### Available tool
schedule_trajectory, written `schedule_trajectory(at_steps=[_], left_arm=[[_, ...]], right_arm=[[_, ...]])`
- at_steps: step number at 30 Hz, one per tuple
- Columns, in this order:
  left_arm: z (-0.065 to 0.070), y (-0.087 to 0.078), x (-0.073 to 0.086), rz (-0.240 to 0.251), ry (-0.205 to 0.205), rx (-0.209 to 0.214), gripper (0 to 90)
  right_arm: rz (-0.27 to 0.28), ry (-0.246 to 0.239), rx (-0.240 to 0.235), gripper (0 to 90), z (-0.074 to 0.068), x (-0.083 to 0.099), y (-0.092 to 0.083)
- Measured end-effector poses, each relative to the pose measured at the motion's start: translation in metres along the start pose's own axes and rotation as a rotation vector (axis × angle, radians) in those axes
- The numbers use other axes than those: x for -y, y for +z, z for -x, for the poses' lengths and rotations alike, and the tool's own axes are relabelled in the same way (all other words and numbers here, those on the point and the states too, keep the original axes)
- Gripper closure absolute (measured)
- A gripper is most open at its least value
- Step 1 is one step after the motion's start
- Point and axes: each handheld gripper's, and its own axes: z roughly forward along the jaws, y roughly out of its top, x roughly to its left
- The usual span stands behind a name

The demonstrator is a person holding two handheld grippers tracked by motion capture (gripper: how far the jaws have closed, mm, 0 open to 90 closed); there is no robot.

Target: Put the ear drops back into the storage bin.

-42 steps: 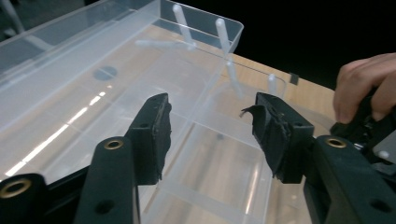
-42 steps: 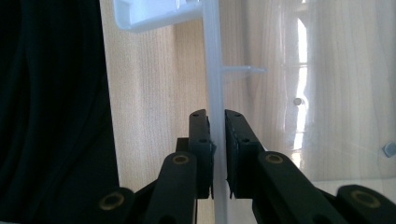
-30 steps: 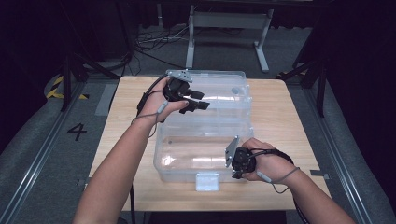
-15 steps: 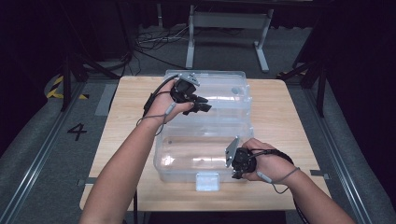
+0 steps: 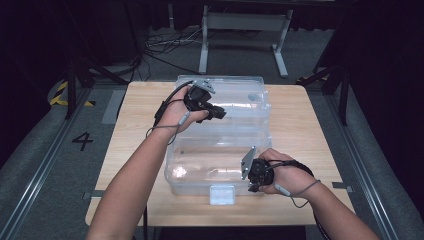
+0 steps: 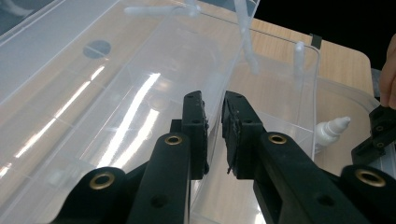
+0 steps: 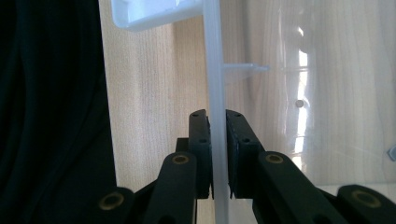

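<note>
Left hand-held gripper (image 6: 213, 128): jaws just been closing on thin inner wall of clear plastic storage box (image 5: 220, 150), wall between pads, small gap visible. Right hand-held gripper (image 7: 217, 154) clamped on box's near rim. Box sits mid light wooden worktop (image 5: 135, 130). Risk: slick plastic slipping, wall flexing. Small white bottle (image 6: 330, 130) lies inside box; nothing blocks.
</note>
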Motion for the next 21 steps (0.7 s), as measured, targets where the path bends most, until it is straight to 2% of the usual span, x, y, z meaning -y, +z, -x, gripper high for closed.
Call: schedule_trajectory(at_steps=[17,21], left_arm=[[0.022,-0.010,-0.004,-0.015,0.061,-0.019,82.4],[0.026,-0.012,-0.001,-0.002,0.053,-0.011,82.4]], right_arm=[[0.002,-0.001,0.003,82.4,0.000,0.000,0.000],[0.006,0.006,0.000,82.4,0.000,0.000,0.001]])
